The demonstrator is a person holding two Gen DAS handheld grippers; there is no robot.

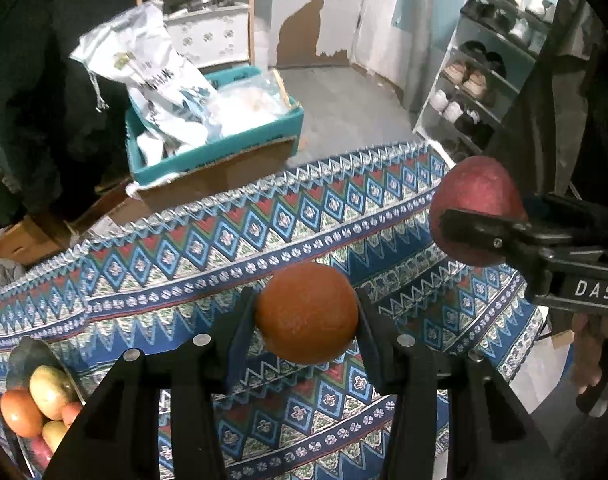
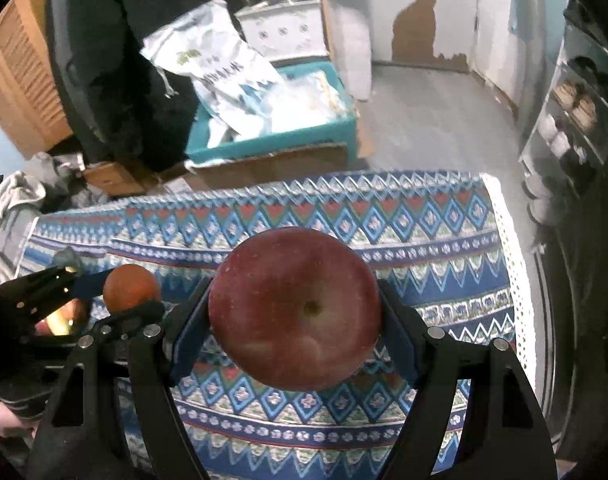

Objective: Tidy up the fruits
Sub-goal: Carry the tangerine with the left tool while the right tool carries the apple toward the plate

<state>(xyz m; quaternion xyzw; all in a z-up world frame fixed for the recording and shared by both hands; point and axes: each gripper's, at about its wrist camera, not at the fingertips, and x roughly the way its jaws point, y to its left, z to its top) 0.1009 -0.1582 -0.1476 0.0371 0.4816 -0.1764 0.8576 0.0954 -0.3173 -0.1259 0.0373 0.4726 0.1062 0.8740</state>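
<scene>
My left gripper (image 1: pixel 307 316) is shut on an orange (image 1: pixel 307 312), held in the air above the patterned tablecloth (image 1: pixel 183 264). My right gripper (image 2: pixel 295 312) is shut on a big red apple (image 2: pixel 295 308), its blossom end facing the camera, also lifted above the cloth. In the left wrist view the red apple (image 1: pixel 478 196) and the right gripper's fingers (image 1: pixel 472 229) appear at the right. In the right wrist view the orange (image 2: pixel 131 286) sits at the left in the left gripper's fingers (image 2: pixel 135 312). A metal bowl (image 1: pixel 23 360) with several apples and oranges lies at the lower left.
Beyond the table's far edge stands a teal box (image 1: pixel 219 148) with white bags on cardboard boxes (image 1: pixel 207 184). A shoe rack (image 1: pixel 476 80) lines the right wall. A dark coat (image 2: pixel 115 60) hangs at the left. A hand (image 1: pixel 596 360) holds the right gripper's handle.
</scene>
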